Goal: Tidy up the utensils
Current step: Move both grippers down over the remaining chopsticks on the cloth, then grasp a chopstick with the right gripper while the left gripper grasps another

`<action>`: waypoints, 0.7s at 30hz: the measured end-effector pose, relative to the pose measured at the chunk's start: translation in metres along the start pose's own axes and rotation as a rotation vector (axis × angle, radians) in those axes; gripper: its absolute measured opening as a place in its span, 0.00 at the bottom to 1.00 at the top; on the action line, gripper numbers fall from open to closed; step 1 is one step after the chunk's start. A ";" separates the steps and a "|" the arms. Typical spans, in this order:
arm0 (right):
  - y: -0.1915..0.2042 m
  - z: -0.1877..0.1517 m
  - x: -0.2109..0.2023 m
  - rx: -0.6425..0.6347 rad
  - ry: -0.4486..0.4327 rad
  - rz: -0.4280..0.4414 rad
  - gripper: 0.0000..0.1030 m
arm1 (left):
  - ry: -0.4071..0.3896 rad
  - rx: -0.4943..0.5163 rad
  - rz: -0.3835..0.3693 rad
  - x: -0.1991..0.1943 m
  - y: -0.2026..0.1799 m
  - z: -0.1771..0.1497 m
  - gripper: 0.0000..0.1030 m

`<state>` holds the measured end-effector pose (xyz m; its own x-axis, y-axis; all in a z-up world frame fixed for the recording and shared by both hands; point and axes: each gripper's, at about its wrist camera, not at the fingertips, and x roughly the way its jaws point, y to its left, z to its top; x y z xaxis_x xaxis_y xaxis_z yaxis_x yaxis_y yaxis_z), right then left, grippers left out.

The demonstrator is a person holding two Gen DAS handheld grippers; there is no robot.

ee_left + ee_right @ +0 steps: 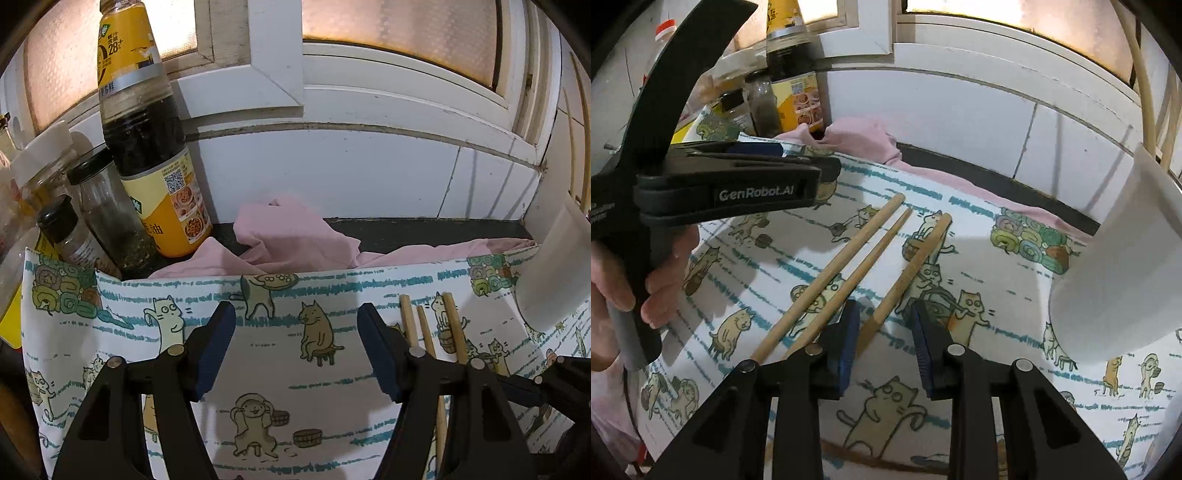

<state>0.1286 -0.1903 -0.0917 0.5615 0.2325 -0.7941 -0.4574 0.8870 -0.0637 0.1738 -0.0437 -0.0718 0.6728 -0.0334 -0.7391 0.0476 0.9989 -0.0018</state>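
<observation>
Right gripper [886,336] part-open, gripping nothing: one chopstick [908,275] runs between its pads without touching, two more chopsticks [831,277] just left of it. Left gripper [295,332] released, empty, over cat-print cloth [295,398]; chopsticks sit right of it. White cup [1123,258] far right. Left gripper body reads "GenRobot.AI". Sauce bottle [147,129] label shows "28+", QR code. Chopsticks: plain light wood, round, roughly parallel.

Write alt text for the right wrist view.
The right claw straddles one of three wooden chopsticks lying on a cat-print cloth, its pads not pressing it. A tilted white cup sits to the right, and the left claw hovers at upper left.
</observation>
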 end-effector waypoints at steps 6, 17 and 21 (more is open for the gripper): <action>-0.001 0.003 -0.001 0.012 0.001 0.004 0.16 | 0.051 -0.012 -0.103 0.003 0.003 0.000 0.65; -0.048 0.010 -0.001 0.210 -0.012 -0.043 0.08 | 0.223 0.154 -0.309 -0.003 -0.034 -0.018 0.23; -0.051 0.010 0.002 0.221 0.013 -0.042 0.08 | 0.231 0.185 -0.326 -0.005 -0.037 -0.017 0.22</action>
<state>0.1599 -0.2309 -0.0837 0.5673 0.1898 -0.8013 -0.2706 0.9620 0.0364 0.1557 -0.0803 -0.0794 0.4191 -0.3167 -0.8509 0.3759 0.9136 -0.1549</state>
